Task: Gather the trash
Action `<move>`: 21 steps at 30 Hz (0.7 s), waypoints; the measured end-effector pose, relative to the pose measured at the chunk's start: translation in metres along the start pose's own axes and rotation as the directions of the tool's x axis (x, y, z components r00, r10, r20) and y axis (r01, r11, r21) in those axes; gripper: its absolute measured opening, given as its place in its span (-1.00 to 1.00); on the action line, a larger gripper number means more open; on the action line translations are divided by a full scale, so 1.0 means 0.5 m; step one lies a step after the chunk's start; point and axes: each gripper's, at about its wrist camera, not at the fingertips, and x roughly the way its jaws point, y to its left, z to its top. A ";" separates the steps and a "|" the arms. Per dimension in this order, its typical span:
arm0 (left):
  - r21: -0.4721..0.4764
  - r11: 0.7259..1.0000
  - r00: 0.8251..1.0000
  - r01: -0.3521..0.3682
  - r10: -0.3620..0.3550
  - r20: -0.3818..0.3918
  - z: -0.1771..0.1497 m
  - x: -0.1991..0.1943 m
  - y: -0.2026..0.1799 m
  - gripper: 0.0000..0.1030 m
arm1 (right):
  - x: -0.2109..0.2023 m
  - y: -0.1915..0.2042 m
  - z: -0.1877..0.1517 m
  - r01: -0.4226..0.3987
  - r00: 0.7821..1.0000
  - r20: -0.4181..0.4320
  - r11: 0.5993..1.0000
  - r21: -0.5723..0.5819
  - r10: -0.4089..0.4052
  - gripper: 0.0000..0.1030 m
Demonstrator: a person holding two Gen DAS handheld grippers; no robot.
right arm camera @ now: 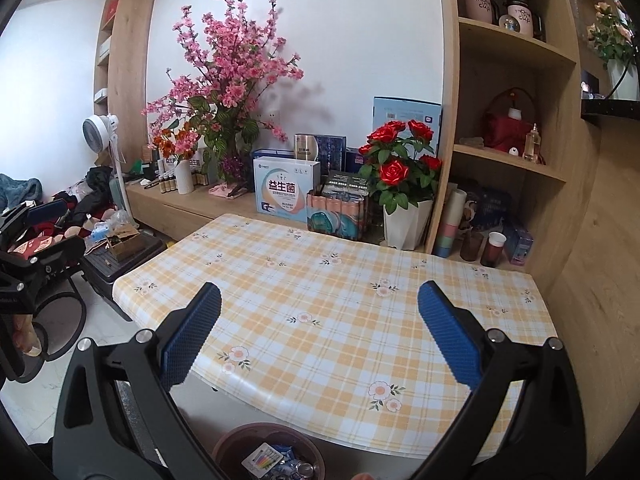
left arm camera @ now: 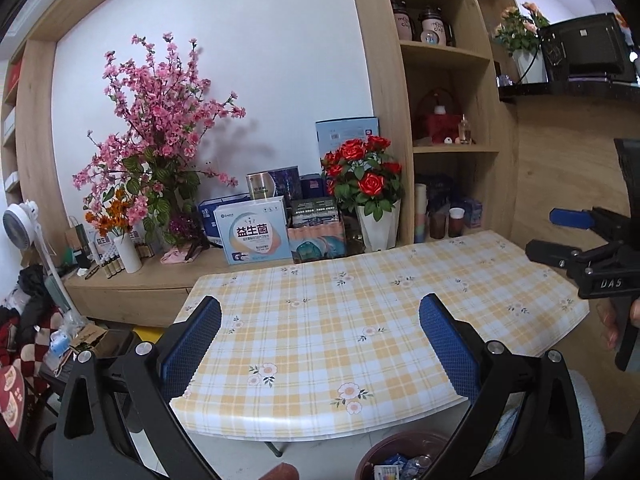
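Note:
A brown round trash bin (left arm camera: pixel 394 446) stands on the floor below the table's near edge, with wrappers and small packets inside; it also shows in the right wrist view (right arm camera: pixel 256 438). The table (left arm camera: pixel 320 320) has a yellow plaid floral cloth and I see no loose trash on it. My left gripper (left arm camera: pixel 320 322) is open and empty above the table's near part. My right gripper (right arm camera: pixel 319 322) is open and empty above the table too. The right gripper shows at the right edge of the left wrist view (left arm camera: pixel 560 236), and the left gripper at the left edge of the right wrist view (right arm camera: pixel 52 228).
Behind the table a low wooden shelf (right arm camera: pixel 200 204) holds boxes, a red rose pot (right arm camera: pixel 400 184) and a pink blossom arrangement (right arm camera: pixel 228 80). Wooden shelving (right arm camera: pixel 512 120) stands at the right. A white fan (right arm camera: pixel 102 130), clothes and a cardboard box (right arm camera: pixel 124 240) are on the left.

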 end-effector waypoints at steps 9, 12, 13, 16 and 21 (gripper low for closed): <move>-0.028 1.000 1.000 0.004 -0.003 0.011 0.000 -0.015 0.010 0.88 | -0.010 0.012 0.008 0.002 1.000 0.006 1.000 -0.004 -0.002 0.89; -0.028 1.000 1.000 0.008 -0.008 0.007 0.000 -0.016 0.009 0.88 | -0.011 0.012 0.008 0.003 1.000 0.007 1.000 -0.005 -0.003 0.89; -0.025 1.000 1.000 0.008 -0.008 0.008 0.000 -0.017 0.009 0.88 | -0.011 0.011 0.007 0.002 1.000 0.006 1.000 -0.005 -0.002 0.89; -0.010 1.000 1.000 -0.003 0.003 0.017 0.003 -0.020 0.006 0.88 | -0.013 0.014 0.010 0.000 1.000 0.004 1.000 -0.006 0.000 0.89; -0.008 1.000 1.000 -0.005 0.005 0.019 0.005 -0.020 0.004 0.88 | -0.016 0.016 0.012 -0.001 1.000 -0.001 1.000 -0.008 0.001 0.89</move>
